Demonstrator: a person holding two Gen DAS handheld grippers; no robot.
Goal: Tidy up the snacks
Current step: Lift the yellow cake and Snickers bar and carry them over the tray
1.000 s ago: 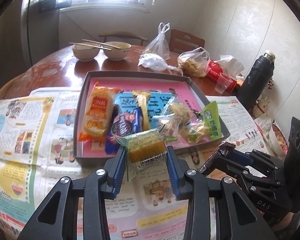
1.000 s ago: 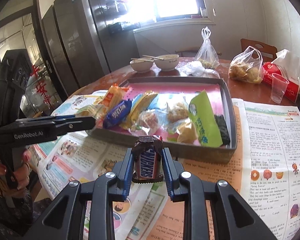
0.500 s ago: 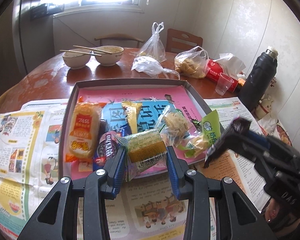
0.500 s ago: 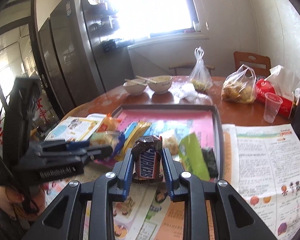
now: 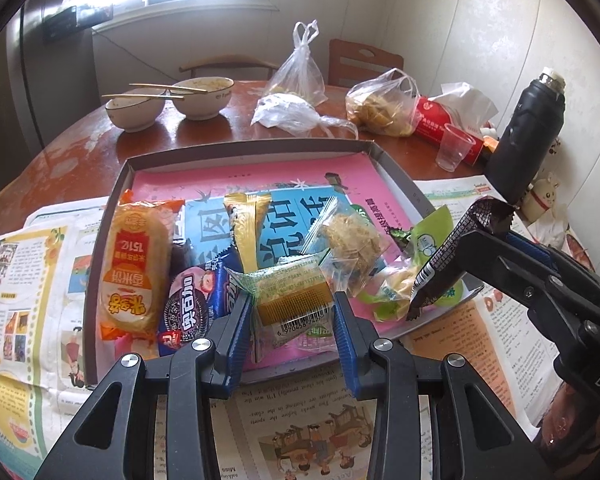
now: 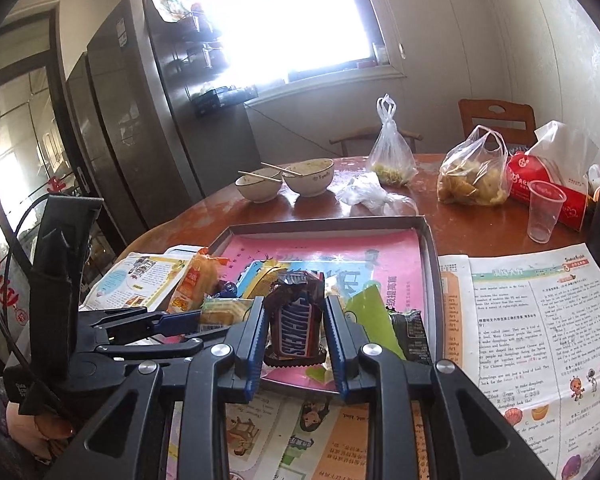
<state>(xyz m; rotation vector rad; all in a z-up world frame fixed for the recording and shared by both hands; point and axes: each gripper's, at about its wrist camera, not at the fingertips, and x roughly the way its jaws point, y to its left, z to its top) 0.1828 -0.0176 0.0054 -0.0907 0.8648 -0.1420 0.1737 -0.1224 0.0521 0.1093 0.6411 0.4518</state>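
- Far left of the tray: orange rice-cracker pack, puffy and crinkly, long axis running from near rim to far rim, lying along the left rim.
- Next: blue cookie pack, glossy film, slanted, then a gold wafer stick lying lengthwise towards the far rim.
- We hold the left claw w/ its blue ribbed pads pinched on a small cake pack: clear green-printed wrap, golden block inside, barcode facing us. It hangs over the tray's near rim, abt mid-width; long axis lies across the jaws.
- Right of it in the tray: a clear bag of shredded floss snack, soft, then a lime-green pouch by the right rim.
- Right claw is clamped on a Snickers bar, dark glossy wrapper, standing upright betw the pads, top end crimped. It sits over the near right corner of the tray, just this side of the green pouch.
- Key relation, as we judge it: both snacks are already above the tray, free pink lining lies straight ahead towards the far rim. Left claw is nearer the middle gap, right nearer the right-hand side.
- Tray: shallow grey cardboard, pink printed liner; it rests on newspaper spread over the round reddish bench.
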